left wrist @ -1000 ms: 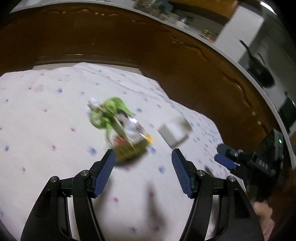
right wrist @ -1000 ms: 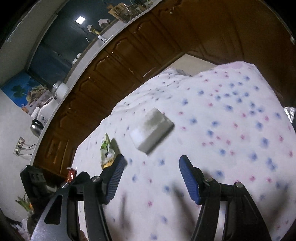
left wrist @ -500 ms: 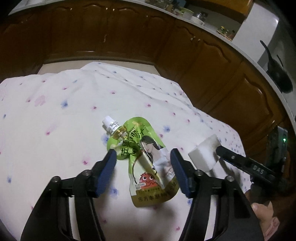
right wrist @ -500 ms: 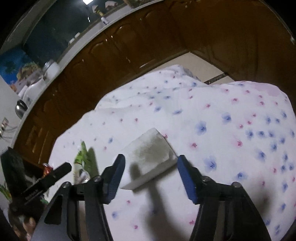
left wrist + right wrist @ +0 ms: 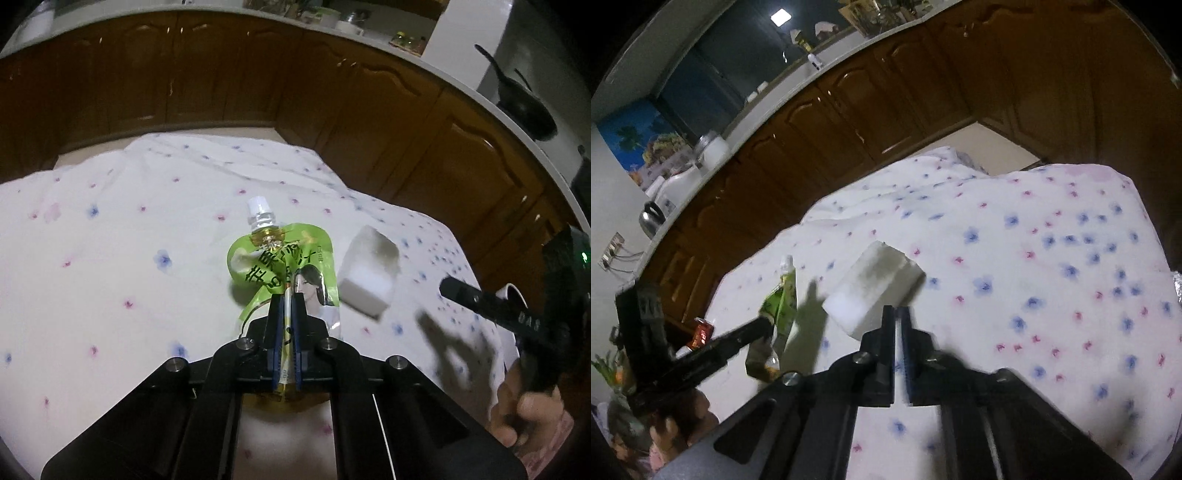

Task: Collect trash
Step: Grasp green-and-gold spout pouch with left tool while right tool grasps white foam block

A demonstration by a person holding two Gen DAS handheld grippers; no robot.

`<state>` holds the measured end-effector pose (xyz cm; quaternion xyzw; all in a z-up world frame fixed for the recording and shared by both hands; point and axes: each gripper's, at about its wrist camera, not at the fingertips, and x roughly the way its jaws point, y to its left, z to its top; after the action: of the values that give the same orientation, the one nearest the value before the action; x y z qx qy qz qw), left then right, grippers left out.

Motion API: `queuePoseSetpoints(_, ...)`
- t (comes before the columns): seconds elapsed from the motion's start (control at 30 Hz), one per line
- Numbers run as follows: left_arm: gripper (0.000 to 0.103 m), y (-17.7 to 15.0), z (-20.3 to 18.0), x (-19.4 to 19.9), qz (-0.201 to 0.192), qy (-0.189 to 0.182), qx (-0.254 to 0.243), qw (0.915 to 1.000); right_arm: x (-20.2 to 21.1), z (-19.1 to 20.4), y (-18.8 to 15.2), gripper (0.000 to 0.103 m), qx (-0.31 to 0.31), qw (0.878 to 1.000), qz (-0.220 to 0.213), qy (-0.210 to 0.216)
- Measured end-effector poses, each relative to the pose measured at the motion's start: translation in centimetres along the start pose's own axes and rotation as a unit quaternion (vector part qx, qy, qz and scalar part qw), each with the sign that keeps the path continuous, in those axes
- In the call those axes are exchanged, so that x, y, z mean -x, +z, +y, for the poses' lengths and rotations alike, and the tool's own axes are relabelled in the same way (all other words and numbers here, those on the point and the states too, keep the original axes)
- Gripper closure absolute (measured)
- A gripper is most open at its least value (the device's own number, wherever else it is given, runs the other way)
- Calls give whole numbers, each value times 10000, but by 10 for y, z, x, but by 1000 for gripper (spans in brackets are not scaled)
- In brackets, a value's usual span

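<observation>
Currently the left gripper [image 5: 286, 306] is clamped on a green drink pouch [image 5: 284, 269], pinching its lower half while the white spout points away over a flowered cloth [image 5: 110, 258]. Just beside the pouch, on its right, lies a white foam block [image 5: 369, 273]. The right gripper [image 5: 897, 314] sits just short of the block, its jaws nearly together with only a thin gap and nothing visibly between them. To finish well, lift the pouch straight up, keeping the squeeze firm, since the slick film could slip. The right claw must widen before taking the block.
</observation>
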<state>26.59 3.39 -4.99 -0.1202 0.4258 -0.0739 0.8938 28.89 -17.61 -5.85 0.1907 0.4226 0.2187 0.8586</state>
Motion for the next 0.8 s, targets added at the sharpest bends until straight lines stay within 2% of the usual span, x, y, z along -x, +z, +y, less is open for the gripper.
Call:
queuePoseSetpoints(0.07, 99, -4, 3, 7, -53, -31, 67, 10000, -2, -2, 3, 51, -260, 9996, 61, 77)
queuePoseSetpoints(0.13, 99, -7, 6, 11, -104, 28, 119, 9999, -4, 6, 6, 43, -356, 9993, -44, -55)
queuePoseSetpoints(0.2, 99, -10, 16, 16, -150, 77, 224, 9996, -13, 21, 8, 41, -324, 9994, 17, -67)
queuePoseSetpoints(0.27, 99, -11, 25, 20, -163, 80, 353, 9992, -27, 34, 10, 30, -416, 9984, 161, -340)
queuePoseSetpoints(0.43, 99, -19, 41, 26, -128, 44, 502, 9986, -60, 54, 16, 30, -675, 9935, 251, -886)
queuePoseSetpoints(0.6, 99, -26, 43, 28, -51, -42, 517, 9986, -95, 59, 14, 33, -606, 9857, 567, -1469)
queuePoseSetpoints(0.67, 99, -27, 41, 28, -36, -110, 485, 9988, -94, 56, 10, 44, -455, 9861, 511, -1516)
queuePoseSetpoints(0.8, 99, -27, 32, 32, -66, -215, 411, 9989, -69, 43, 5, 48, -428, 9925, 366, -1081)
